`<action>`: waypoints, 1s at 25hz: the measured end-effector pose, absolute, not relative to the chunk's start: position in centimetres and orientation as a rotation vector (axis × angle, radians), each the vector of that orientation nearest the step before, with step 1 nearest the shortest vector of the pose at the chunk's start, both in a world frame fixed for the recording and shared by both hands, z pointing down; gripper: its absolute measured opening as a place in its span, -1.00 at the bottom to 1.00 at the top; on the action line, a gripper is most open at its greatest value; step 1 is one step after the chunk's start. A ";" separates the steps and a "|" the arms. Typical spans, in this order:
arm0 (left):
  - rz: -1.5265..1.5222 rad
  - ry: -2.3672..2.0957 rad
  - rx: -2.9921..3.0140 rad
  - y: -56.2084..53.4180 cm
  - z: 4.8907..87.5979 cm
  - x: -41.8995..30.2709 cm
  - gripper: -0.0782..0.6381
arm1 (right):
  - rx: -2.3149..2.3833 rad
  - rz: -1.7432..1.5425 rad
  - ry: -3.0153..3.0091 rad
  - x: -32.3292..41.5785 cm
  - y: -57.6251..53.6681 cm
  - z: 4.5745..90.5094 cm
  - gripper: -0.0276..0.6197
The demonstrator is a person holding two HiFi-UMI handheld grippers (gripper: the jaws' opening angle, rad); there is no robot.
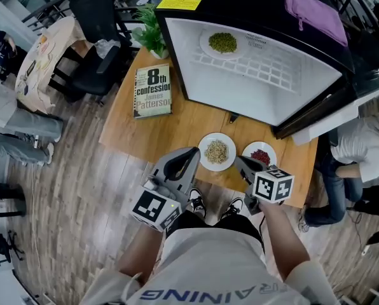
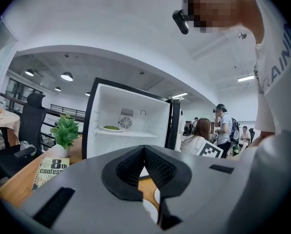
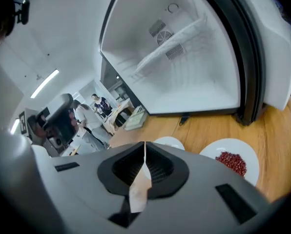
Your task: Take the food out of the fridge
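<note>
An open black fridge [image 1: 259, 75] lies on the wooden table [image 1: 151, 132]. On its white shelf sits a plate of green food [image 1: 222, 42], which is also in the left gripper view as the green plate [image 2: 111, 128]. In front of the fridge stand a plate of beige grains [image 1: 217, 151] and a plate of red beans [image 1: 260, 155]; the red beans plate [image 3: 232, 162] shows clearly in the right gripper view. My left gripper [image 1: 192, 150] [image 2: 144, 147] hovers just left of the grain plate, shut and empty. My right gripper [image 1: 239, 159] [image 3: 145, 143] hangs between the two plates, shut and empty.
A paperback book [image 1: 152, 91] and a potted plant [image 1: 152, 33] sit on the table's left part. A purple cloth [image 1: 313, 11] lies on the fridge top. The fridge door [image 1: 342, 119] swings out to the right. Office chairs [image 1: 94, 37] and seated people [image 1: 358, 145] surround the table.
</note>
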State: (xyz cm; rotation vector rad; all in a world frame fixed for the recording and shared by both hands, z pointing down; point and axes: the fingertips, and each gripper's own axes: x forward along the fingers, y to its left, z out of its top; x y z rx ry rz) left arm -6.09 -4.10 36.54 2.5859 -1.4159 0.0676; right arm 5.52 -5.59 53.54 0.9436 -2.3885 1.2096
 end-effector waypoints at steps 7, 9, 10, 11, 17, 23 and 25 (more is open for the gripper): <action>0.038 -1.423 2.625 -4.6 34.0 -4.9 -0.76 | 1.111 0.940 -2.584 7.9 -7.4 45.3 -0.83; 0.032 -1.421 2.645 -4.7 33.1 -4.4 -0.76 | 1.144 0.864 -2.627 8.5 -7.6 43.1 -0.83; 0.028 -1.419 2.654 -4.6 32.7 -4.2 -0.76 | 1.160 0.829 -2.647 8.8 -7.6 42.0 -0.83; 0.024 -1.418 2.662 -4.6 32.4 -3.9 -0.76 | 1.178 0.796 -2.666 9.0 -7.7 40.9 -0.83; -0.028 -1.424 2.715 -4.5 30.7 -3.0 -0.76 | 1.308 0.602 -2.792 10.9 -7.9 34.6 -0.83; -0.046 -1.414 2.756 -4.1 29.4 -2.6 -0.76 | 1.400 0.475 -2.844 12.3 -7.5 30.7 -0.83; -0.039 -1.411 2.770 -4.1 29.3 -2.5 -0.76 | 1.411 0.488 -2.844 12.5 -7.5 30.6 -0.83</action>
